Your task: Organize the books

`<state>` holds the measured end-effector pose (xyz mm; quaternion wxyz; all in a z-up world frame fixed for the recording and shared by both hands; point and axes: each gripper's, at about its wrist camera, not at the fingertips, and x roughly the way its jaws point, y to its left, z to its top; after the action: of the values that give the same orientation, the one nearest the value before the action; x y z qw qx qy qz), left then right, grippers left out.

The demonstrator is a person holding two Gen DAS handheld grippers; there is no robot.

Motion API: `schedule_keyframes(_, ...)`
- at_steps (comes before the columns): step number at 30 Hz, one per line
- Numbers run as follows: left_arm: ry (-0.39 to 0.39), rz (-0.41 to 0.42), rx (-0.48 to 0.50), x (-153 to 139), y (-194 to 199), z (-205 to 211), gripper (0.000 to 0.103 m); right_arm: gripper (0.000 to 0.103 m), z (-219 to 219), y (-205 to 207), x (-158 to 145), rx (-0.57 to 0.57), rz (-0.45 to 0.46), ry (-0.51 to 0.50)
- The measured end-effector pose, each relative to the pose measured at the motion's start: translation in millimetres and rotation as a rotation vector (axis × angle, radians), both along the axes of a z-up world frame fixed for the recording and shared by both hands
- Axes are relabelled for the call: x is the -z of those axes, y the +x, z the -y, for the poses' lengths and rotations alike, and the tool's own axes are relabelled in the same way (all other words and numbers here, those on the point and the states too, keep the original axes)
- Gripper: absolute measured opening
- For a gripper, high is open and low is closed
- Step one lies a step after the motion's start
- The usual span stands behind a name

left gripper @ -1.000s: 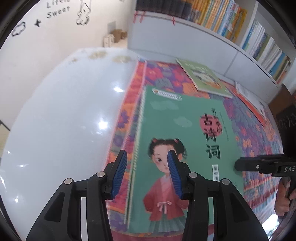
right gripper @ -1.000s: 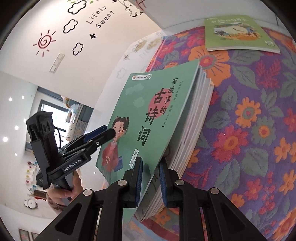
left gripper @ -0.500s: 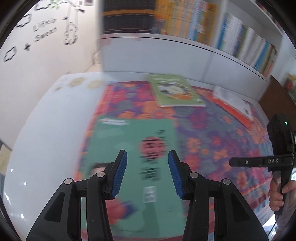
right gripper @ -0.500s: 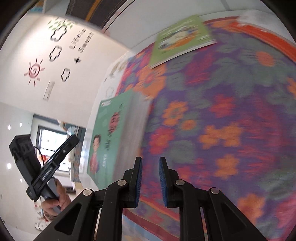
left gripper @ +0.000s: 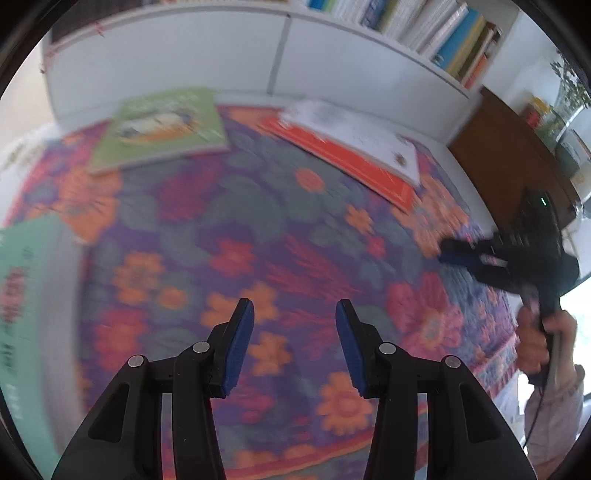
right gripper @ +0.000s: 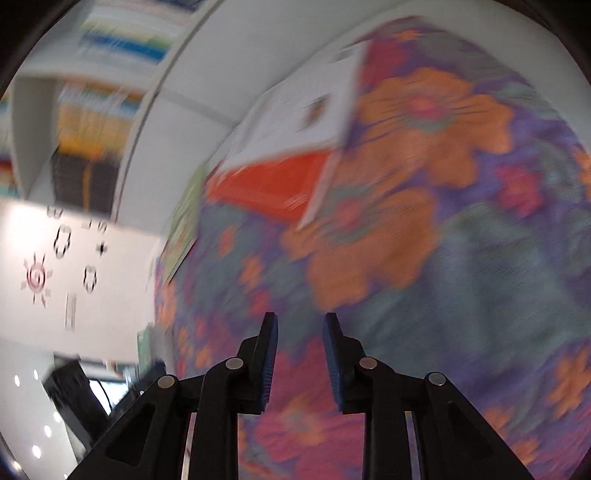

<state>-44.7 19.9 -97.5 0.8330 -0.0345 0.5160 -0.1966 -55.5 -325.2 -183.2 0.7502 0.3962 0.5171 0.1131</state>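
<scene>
Books: orange book [right gripper: 273, 181] lies well ahead of empty right gripper [right gripper: 300, 354], its jaws opening

Setting: a children's reading room or library corner. Indicators: white wall-mounted shelves [left gripper: 354, 48] packed with upright colourful books [left gripper: 439, 33]; a white wall with sun and cloud decals [right gripper: 62, 266]; a white worktop [left gripper: 22, 147] covered by a purple floral cloth [left gripper: 280, 240].

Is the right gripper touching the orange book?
Apart. The left wrist view shows the right gripper over bare cloth, away from the orange book.
</scene>
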Motion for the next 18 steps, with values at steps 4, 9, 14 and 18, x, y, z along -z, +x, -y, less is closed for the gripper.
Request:
schedule_keyframes(4, 0.003, -0.031, 0.009, 12, -5, 8, 0.043, 0.024, 11, 16, 12, 0.04, 0.009, 0.078)
schedule_keyframes(9, -0.011, -0.042, -0.021, 15, -5, -11, 0.043, 0.029, 23, 33, 36, 0.131, -0.048, 0.316)
schedule_keyframes(14, -0.024, -0.054, -0.054, 19, 0, -28, 0.043, 0.028, 16, 47, 31, 0.126, -0.033, 0.271)
schedule_keyframes(18, -0.035, -0.069, -0.065, 23, 3, -35, 0.043, 0.028, 5, 64, 32, 0.128, -0.031, 0.267)
